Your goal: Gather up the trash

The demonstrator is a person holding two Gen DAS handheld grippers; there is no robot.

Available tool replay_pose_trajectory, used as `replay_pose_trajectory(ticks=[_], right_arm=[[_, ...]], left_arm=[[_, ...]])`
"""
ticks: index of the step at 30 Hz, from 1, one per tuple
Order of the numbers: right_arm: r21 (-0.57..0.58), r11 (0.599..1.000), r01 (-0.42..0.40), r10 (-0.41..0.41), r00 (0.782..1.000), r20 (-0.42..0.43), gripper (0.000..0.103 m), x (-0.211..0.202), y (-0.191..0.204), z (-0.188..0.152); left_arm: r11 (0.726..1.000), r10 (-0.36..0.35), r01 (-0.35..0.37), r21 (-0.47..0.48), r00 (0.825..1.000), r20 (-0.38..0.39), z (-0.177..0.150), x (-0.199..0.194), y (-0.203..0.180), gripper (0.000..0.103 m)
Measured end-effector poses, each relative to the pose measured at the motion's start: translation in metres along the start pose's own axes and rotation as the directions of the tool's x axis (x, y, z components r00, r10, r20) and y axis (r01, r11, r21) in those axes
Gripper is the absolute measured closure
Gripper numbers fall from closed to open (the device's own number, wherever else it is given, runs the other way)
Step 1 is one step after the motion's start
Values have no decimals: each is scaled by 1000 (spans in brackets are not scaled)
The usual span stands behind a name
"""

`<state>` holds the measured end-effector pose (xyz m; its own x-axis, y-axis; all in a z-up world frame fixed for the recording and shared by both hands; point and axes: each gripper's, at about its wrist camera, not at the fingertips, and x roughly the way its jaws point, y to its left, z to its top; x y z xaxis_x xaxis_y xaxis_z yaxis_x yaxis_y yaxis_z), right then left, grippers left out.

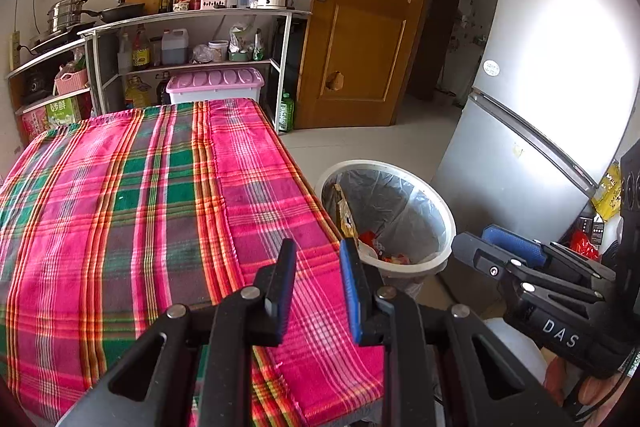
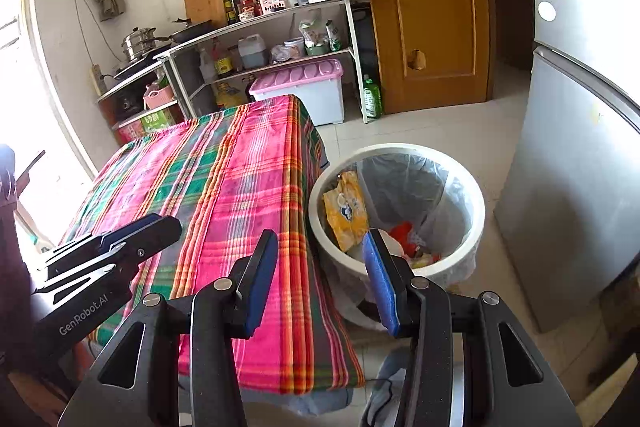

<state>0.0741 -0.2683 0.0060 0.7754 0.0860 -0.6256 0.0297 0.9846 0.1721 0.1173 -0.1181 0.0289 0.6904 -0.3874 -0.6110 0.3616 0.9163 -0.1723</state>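
The trash (image 2: 346, 211) is seen inside the white bin (image 2: 476, 187), placed beside the surface (image 1: 160, 187) for easy dropping. Nothing is held: left gripper (image 1: 318, 259) jaws narrow, right gripper (image 2: 320, 255) jaws wider. More trash may be hidden.

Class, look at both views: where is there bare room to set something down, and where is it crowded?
The pink and green plaid tablecloth shows bare from its far edge by the lilac-lidded storage box to the near edge. The pale floor between the white lined trash bin, wooden door and silver fridge is free. The metal shelves are crowded.
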Motion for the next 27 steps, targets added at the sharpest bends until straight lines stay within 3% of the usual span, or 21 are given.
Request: replay_pose_trajectory(ticks=[15, 27], right_arm=[[-98, 994, 51, -42, 995, 94, 57, -49, 19, -61], [-108, 992, 72, -62, 994, 88, 54, -61, 19, -82]], left_arm=[[999, 40, -39, -24, 999, 33, -48, -48, 7, 80], [998, 60, -60, -11, 998, 11, -78, -61, -1, 80]])
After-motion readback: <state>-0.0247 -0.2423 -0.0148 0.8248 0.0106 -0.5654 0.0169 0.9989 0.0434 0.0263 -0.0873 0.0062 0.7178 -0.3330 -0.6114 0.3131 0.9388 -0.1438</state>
